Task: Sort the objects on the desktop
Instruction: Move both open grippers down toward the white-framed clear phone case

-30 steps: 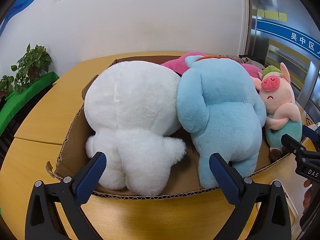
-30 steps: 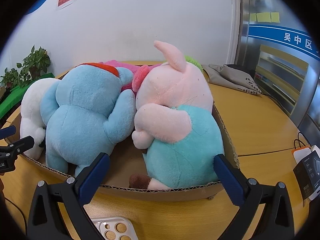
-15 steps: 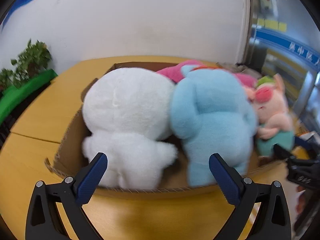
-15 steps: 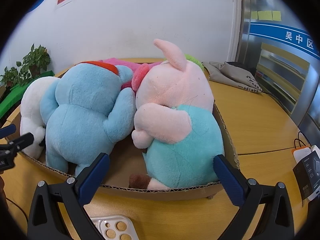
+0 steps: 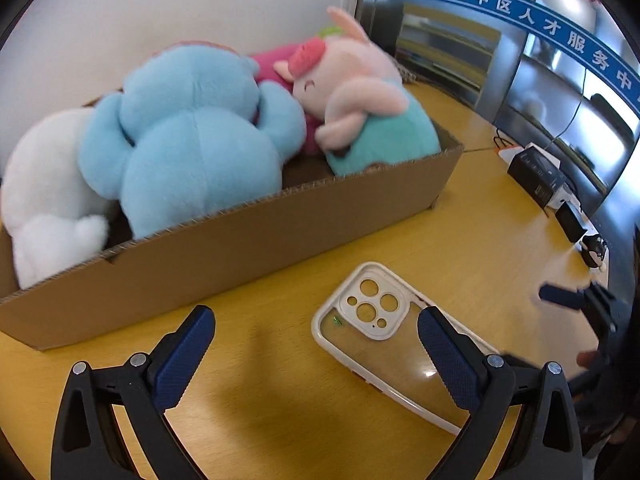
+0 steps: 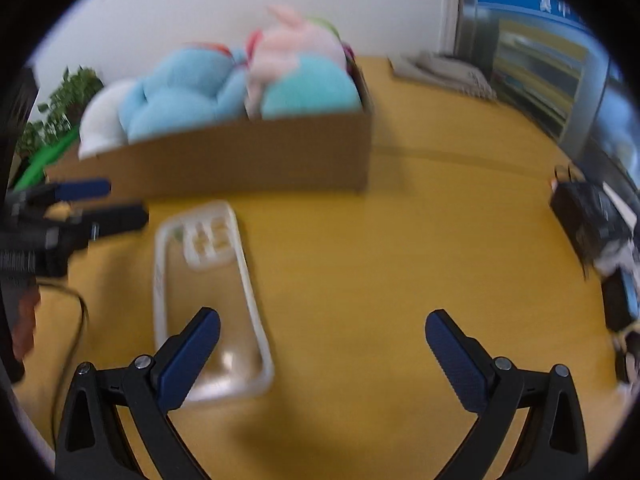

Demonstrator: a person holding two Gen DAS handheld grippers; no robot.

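A clear phone case with a white rim (image 5: 384,332) lies flat on the yellow table in front of a cardboard box (image 5: 240,236); it also shows blurred in the right wrist view (image 6: 208,292). The box holds a white plush (image 5: 44,184), a blue plush (image 5: 188,140) and a pink pig plush (image 5: 360,96). My left gripper (image 5: 316,354) is open and empty, just above the table, its right finger over the case. My right gripper (image 6: 322,350) is open and empty, its left finger over the case's near end.
Black boxes and a charger (image 5: 548,180) lie at the table's right edge. A grey cloth bag (image 6: 444,72) lies at the back right. A black cable (image 6: 76,320) runs on the left. Potted plants (image 6: 60,112) stand behind the box.
Both grippers have pulled back from the box and tilted down toward the table. The phone case now lies in front of both. The plush toys stay in the box.
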